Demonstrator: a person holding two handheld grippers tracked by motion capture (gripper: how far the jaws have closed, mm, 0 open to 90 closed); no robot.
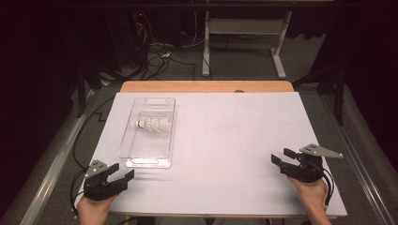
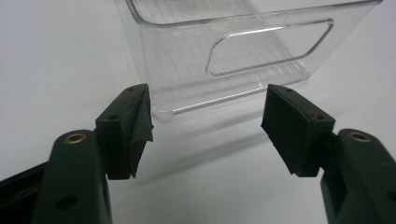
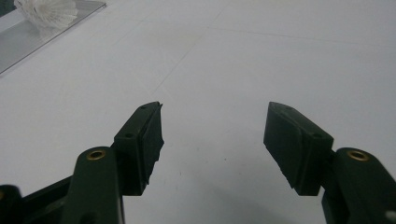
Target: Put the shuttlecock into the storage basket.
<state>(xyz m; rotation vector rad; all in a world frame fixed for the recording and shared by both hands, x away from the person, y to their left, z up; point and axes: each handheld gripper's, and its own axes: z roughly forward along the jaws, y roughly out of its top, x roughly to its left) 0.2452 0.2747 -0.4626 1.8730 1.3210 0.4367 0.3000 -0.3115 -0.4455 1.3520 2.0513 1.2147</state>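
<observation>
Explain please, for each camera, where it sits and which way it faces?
High view: above the person's table edge, facing forward and down on the white table; both hands, left gripper and right gripper show.
Left gripper view: rides that gripper, facing the clear tray; open jaws.
Right gripper view: rides that gripper, facing across the table; open jaws.
Shared: the shuttlecock appears in high and right gripper views.

1. The left gripper [image 1: 123,172] is built of black parts, with a grey three-cornered plate on top.
2. The right gripper [image 1: 280,156] is likewise black, and a grey plate dotted with small holes is carried on it.
3. Black cables are trailed from both grippers.
4. Brass-coloured inserts are set into the jaw arms.
5. Dark pads [image 2: 140,123] are fitted; one edge is seen frayed.
6. Small red marks are seen on one left jaw.
</observation>
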